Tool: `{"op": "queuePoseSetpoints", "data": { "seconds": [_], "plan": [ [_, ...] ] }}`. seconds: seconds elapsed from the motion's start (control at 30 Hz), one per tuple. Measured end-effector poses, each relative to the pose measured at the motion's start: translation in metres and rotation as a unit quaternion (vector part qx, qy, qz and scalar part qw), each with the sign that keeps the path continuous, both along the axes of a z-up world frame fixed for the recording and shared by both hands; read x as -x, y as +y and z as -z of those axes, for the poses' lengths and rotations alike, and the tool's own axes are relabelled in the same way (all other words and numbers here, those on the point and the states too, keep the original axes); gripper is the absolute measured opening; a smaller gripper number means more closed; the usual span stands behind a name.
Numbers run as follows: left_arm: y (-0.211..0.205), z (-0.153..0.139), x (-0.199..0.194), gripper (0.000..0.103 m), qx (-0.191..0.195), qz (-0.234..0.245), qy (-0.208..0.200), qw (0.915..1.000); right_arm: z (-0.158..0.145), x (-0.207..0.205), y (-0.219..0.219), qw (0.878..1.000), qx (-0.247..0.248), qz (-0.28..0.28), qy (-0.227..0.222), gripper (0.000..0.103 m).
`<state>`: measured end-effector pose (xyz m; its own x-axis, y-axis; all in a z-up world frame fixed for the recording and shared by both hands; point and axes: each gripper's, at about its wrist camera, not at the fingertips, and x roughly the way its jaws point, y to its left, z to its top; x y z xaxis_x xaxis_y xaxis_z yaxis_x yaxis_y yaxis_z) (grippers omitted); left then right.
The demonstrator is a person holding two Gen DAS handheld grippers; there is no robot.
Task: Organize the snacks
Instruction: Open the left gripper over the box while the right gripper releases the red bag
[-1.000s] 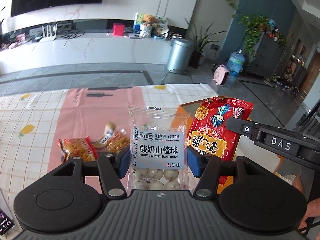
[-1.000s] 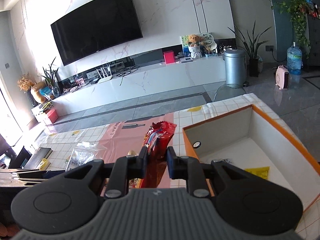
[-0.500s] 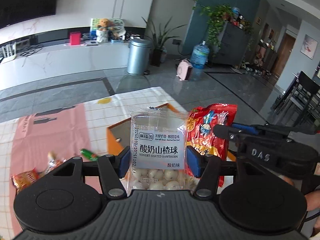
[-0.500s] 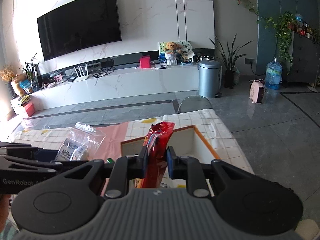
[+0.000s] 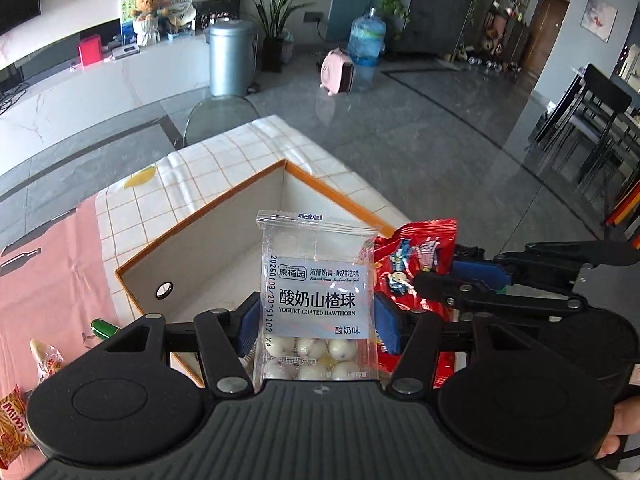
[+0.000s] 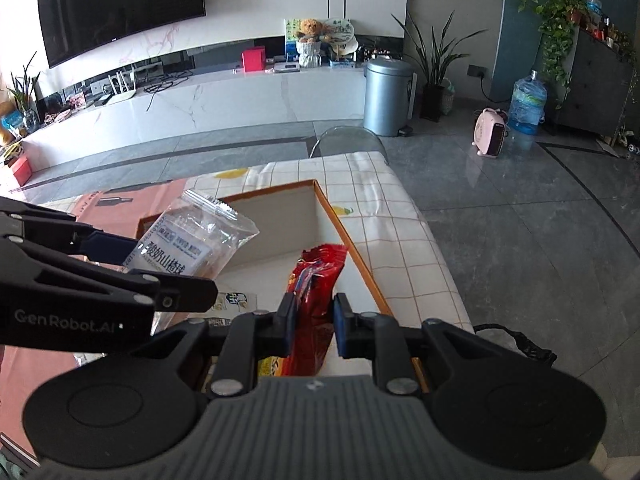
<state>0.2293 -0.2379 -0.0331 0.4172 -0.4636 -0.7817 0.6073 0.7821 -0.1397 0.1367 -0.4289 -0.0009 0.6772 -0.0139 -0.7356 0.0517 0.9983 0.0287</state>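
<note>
My left gripper (image 5: 316, 324) is shut on a clear bag of yogurt-coated hawthorn balls (image 5: 314, 300) and holds it upright over the orange-rimmed white box (image 5: 208, 204). My right gripper (image 6: 314, 326) is shut on a red snack bag (image 6: 316, 304), held edge-on over the same box (image 6: 340, 224). The red bag (image 5: 416, 260) and the right gripper (image 5: 448, 284) show at the right of the left wrist view. The hawthorn bag (image 6: 188, 248) and the left gripper (image 6: 132, 268) show at the left of the right wrist view. Some packets (image 6: 234, 300) lie inside the box.
Loose snacks lie on the pink mat left of the box: a green item (image 5: 102, 327), a wrapped candy (image 5: 46, 360) and a Mimi packet (image 5: 12, 424). The checked tablecloth (image 6: 408, 240) ends just right of the box. A clear chair (image 6: 346, 140) stands at the far edge.
Both grippers have swung right with their bags, from over the pink mat to over the box. The two grips are unchanged.
</note>
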Motion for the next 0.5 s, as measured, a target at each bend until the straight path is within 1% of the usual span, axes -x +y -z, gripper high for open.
{"op": "queuePoseSetpoints", "data": {
  "seconds": [0.1,0.27,0.4,0.5],
  "plan": [
    [-0.006,0.013,-0.009,0.066,-0.023,0.001,0.006,0.9997,0.011,-0.011,-0.001,1.0,0.004,-0.007,0.016,0.016],
    [-0.019,0.029,-0.015,0.066,-0.067,0.016,0.006,0.9976,0.026,-0.027,-0.002,0.999,0.001,-0.018,0.044,0.016],
    [-0.025,0.038,-0.017,0.067,-0.09,0.018,0.016,0.9957,0.037,-0.034,-0.006,0.998,0.003,-0.017,0.061,0.016],
    [-0.028,0.044,-0.016,0.067,-0.106,0.018,0.013,0.9941,0.043,-0.038,-0.01,0.998,-0.001,-0.013,0.068,0.016]
  ]
}}
